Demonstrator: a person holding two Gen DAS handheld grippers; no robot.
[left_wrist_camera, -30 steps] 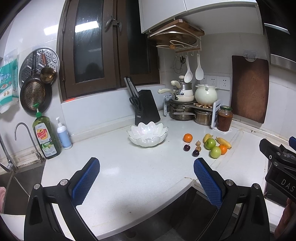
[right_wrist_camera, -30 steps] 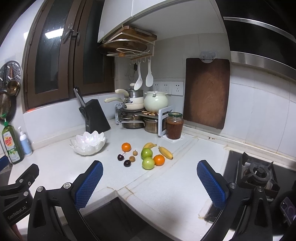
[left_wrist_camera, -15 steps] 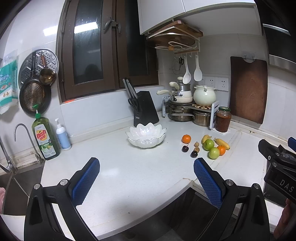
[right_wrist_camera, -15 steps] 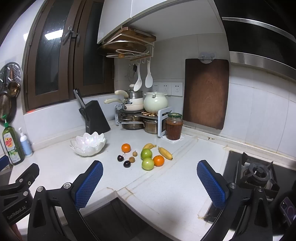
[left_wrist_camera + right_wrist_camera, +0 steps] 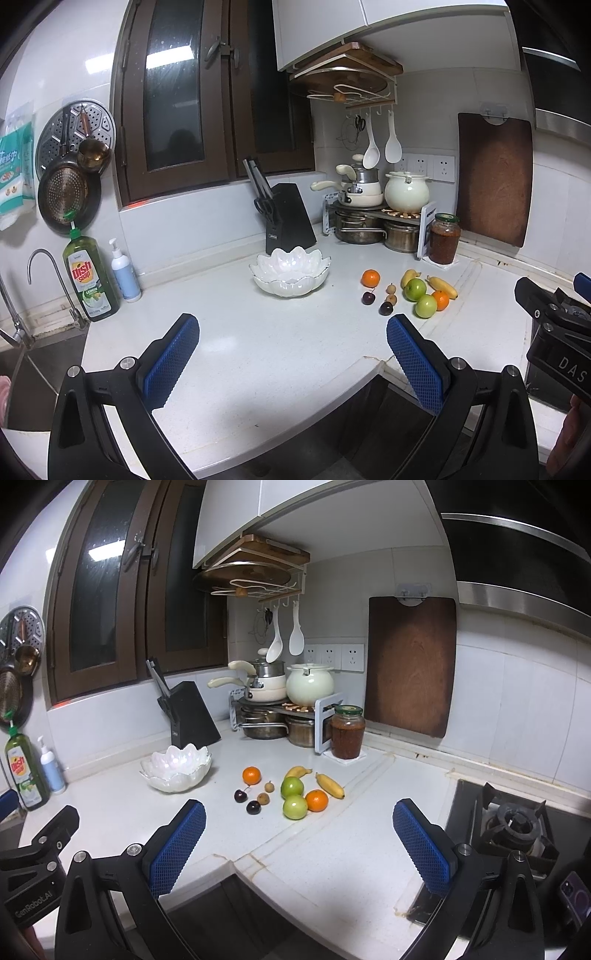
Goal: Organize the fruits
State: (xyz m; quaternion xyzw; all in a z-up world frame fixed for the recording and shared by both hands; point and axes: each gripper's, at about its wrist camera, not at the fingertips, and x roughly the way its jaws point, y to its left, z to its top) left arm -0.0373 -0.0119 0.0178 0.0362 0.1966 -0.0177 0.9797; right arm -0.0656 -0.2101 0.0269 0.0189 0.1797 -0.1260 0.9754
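A white petal-shaped bowl (image 5: pixel 291 273) (image 5: pixel 177 771) stands empty on the white counter. To its right lies a cluster of fruit: an orange (image 5: pixel 370 278) (image 5: pixel 251 775), two green apples (image 5: pixel 415 289) (image 5: pixel 295 806), a second orange (image 5: pixel 317 800), two bananas (image 5: pixel 330 785), two dark cherries (image 5: pixel 241 795) and small brown fruits (image 5: pixel 263 798). My left gripper (image 5: pixel 291 363) is open over the near counter edge, well short of the bowl. My right gripper (image 5: pixel 299 847) is open too, nothing between its fingers, short of the fruit.
A black knife block (image 5: pixel 287 218) stands behind the bowl. Pots on a rack (image 5: pixel 280 709) and a brown jar (image 5: pixel 347 733) fill the corner. Dish soap (image 5: pixel 90 278) and a faucet (image 5: pixel 44 258) stand at left, a gas burner (image 5: pixel 517 821) at right.
Both views have shifted slightly; the bowl and fruit sit a little lower and closer in frame. Both grippers stay open and nothing on the counter has moved.
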